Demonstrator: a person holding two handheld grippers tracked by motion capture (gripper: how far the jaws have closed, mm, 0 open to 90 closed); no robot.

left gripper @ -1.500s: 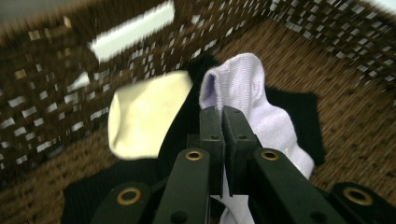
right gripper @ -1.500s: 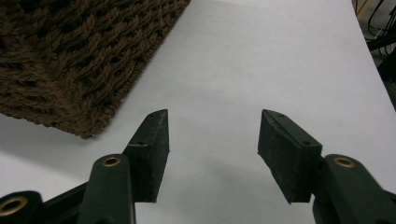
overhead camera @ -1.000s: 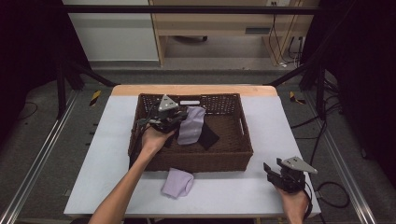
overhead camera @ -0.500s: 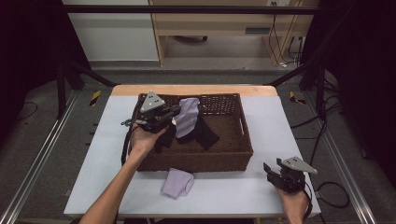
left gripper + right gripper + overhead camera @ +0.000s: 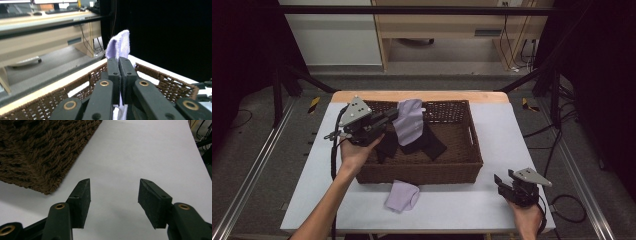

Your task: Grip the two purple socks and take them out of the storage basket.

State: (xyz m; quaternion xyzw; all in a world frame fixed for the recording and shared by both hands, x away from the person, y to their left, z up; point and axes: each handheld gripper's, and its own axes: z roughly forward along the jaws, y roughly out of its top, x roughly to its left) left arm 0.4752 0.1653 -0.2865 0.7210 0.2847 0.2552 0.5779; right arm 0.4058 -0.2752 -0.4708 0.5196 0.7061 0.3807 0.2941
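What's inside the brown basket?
Inside the brown basket lie dark cloths. A purple sock hangs above them, pinched by the left tool. Whatever lies beneath the dark cloths is covered, and so is the bottom there.

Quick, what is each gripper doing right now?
Left gripper: closed, holding the purple cloth above the basket.
Right gripper: open, holding nothing.

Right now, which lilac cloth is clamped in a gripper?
The lilac cloth hanging over the wicker basket, pinched by the left gripper. The other lilac cloth lies loose on the table in front of the basket.
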